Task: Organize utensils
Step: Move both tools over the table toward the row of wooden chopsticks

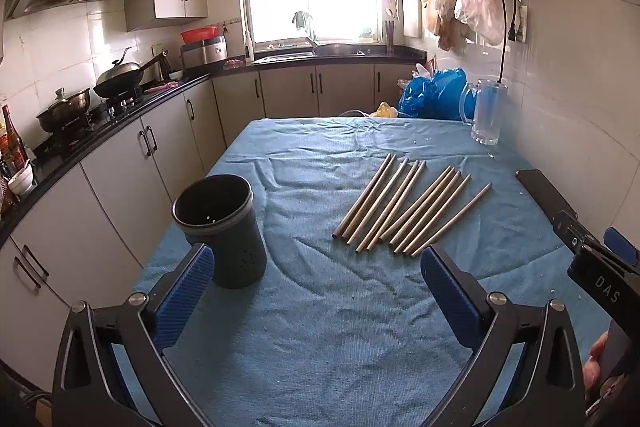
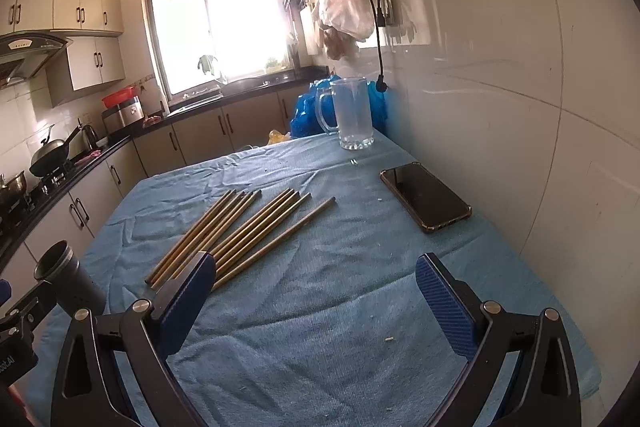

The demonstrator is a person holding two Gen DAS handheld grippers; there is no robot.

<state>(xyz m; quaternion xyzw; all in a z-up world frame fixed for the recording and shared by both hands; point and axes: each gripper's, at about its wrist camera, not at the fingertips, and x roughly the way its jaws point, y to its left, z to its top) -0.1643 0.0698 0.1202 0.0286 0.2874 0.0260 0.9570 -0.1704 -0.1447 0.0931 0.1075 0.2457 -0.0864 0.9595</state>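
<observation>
**Hovering over the chopsticks, both jaws spread**

Hovering above the near end of the table draped in a wrinkled blue cloth (image 1: 320,327), the left hand-held gripper (image 1: 318,283) has its blue-padded fingers spread wide with nothing between them. The right hand-held gripper (image 2: 316,291) is likewise released and holds nothing; in the left wrist view its black body shows at about 3 o'clock.

The task's things lie ahead. A loose row of thin wooden chopsticks (image 1: 408,207) rests flat on the cloth, fanned side by side, their near ends pointing toward 7 o'clock and their far ends toward 1 o'clock. In the left wrist view they sit at about 1 o'clock from the gripper; in the right wrist view they lie at 11 o'clock, with the left pad overlapping their near ends in the picture.

The dark grey cylindrical utensil holder (image 1: 224,227) stands upright and empty near the table's left edge, at 10 o'clock from the left gripper, just beside its left finger and well apart from the chopsticks.

At the far right corner stands a clear glass mug with a handle (image 2: 352,115). A black smartphone (image 2: 426,197) lies flat near the wall, at 1 o'clock from the right gripper.
</observation>
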